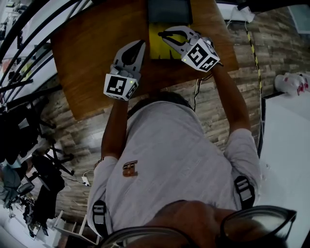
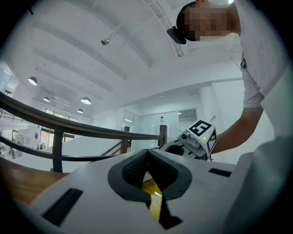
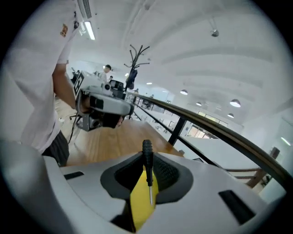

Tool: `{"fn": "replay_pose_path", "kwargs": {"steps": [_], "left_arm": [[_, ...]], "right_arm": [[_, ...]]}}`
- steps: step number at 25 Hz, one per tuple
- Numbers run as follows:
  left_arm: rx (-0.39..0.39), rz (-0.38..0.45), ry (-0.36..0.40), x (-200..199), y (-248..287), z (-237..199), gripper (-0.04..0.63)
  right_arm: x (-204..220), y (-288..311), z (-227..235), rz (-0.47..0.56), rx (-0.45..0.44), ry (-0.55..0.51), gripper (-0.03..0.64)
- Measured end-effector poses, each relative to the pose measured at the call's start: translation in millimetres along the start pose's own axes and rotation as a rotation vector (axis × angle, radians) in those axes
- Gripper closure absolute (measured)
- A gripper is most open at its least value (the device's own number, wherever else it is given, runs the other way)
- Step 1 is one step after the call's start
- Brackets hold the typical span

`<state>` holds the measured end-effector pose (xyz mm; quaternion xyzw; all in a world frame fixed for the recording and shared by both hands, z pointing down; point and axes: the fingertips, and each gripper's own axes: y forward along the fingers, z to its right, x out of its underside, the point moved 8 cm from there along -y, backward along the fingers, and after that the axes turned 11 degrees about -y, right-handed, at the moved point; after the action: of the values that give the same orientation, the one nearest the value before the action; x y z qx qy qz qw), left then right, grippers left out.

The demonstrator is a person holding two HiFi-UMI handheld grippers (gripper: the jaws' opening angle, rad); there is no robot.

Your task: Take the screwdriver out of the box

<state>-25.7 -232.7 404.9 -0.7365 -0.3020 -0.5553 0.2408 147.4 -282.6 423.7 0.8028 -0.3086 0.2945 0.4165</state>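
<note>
My right gripper (image 3: 147,157) is shut on a small screwdriver (image 3: 147,155) with a black ribbed handle and a thin metal shaft, held upright between the pads. In the head view this gripper (image 1: 167,35) hangs over the yellow box (image 1: 160,48) lying on the wooden table (image 1: 87,58). The yellow box (image 3: 139,203) shows below through the jaw gap. My left gripper (image 1: 138,46) hovers just left of the box. Its pads (image 2: 135,169) meet at the tips with nothing seen between them. A strip of the yellow box (image 2: 153,196) shows beneath them.
A dark flat case (image 1: 169,10) lies at the table's far edge behind the box. Curved black railings (image 1: 29,43) run along the left. A white table (image 1: 286,145) stands at the right, and a cable (image 1: 196,94) hangs off the table's near edge.
</note>
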Motion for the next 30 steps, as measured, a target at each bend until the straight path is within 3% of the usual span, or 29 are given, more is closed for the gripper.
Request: {"fn": "replay_pose_path", "kwargs": {"steps": [4, 11, 30], "left_arm": [[0.037, 0.019, 0.018, -12.3, -1.8, 8.2, 0.575], [0.107, 0.057, 0.032, -33.5, -5.8, 23.4, 0.577], [0.242, 0.076, 0.056, -54.4, -16.0, 43.4, 0.576]], "right_arm": [[-24.0, -27.0, 0.5, 0.16, 0.143, 0.152, 0.535], [-69.4, -69.7, -3.1, 0.467, 0.33, 0.308, 0.535], [-84.0, -87.9, -49.9, 0.547, 0.44, 0.453, 0.535]]}}
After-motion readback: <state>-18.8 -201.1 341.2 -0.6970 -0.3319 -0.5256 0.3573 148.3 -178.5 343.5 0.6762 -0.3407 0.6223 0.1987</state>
